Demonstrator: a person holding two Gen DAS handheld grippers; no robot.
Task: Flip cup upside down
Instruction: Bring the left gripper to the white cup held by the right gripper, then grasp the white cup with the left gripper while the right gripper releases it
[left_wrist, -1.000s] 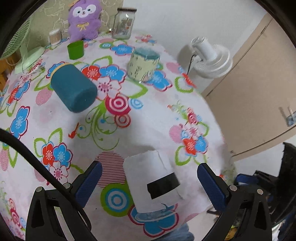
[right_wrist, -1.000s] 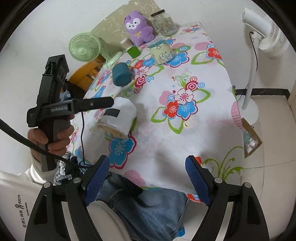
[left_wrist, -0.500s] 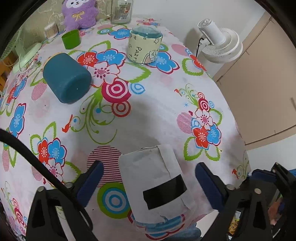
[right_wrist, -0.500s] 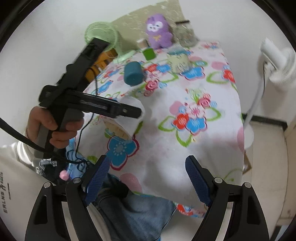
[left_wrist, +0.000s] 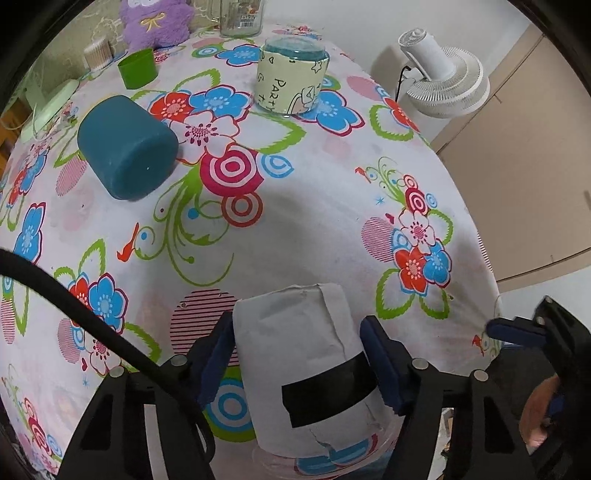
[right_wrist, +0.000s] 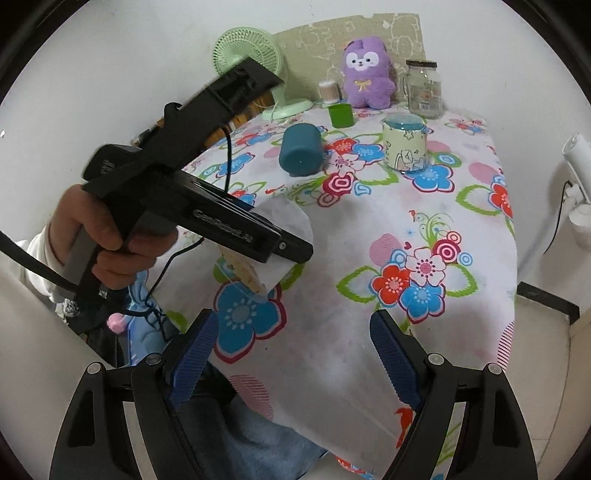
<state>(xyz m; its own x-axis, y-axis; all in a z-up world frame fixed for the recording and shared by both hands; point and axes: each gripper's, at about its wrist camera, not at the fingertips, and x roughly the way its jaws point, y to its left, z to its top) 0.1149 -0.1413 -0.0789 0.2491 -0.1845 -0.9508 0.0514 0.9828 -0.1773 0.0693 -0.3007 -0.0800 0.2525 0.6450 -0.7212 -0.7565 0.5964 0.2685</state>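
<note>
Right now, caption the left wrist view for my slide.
Left gripper closed on the paper-wrapped cup at the floral table's near edge.

Cup lies at table near edge, between left gripper pads.

A matt paper-wrapped cup with glossy black tape lies on a printed tablecloth.
</note>
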